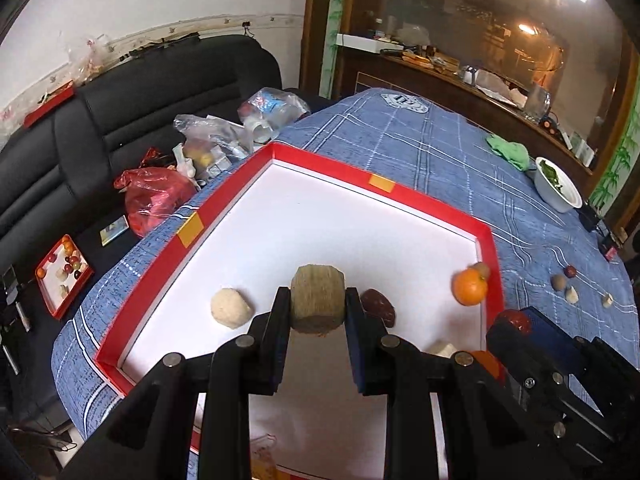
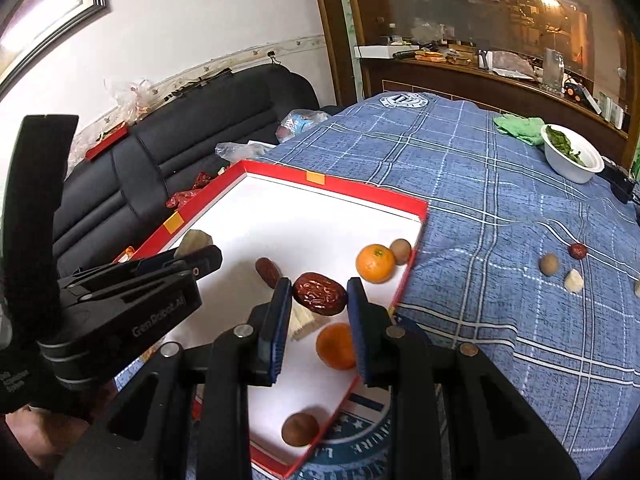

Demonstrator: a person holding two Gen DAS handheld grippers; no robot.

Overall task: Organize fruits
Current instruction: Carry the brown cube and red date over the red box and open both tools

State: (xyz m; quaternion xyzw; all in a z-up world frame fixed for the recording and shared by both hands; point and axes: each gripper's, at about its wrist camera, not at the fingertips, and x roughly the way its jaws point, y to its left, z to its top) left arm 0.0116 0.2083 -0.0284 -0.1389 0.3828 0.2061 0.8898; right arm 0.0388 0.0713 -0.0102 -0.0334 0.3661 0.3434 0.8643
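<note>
Left gripper (image 1: 318, 310) clamps a tan chunk (image 1: 317, 304), right gripper (image 2: 319, 298) a wrinkled red date (image 2: 319, 293) over the tray (image 2: 352, 184); only the right view shows a second orange (image 2: 336, 346).

A black leather sofa (image 1: 132, 92) stands beside the table, strewn with a crumpled red plastic bag (image 1: 154, 200) and clear plastic bags (image 1: 216, 136). On the blue checked tablecloth (image 2: 480, 184), a white bowl of green leaves (image 2: 573, 157) sits just beside a crumpled green cloth (image 2: 516, 125), before a dark wooden glass-fronted cabinet (image 2: 480, 20)
</note>
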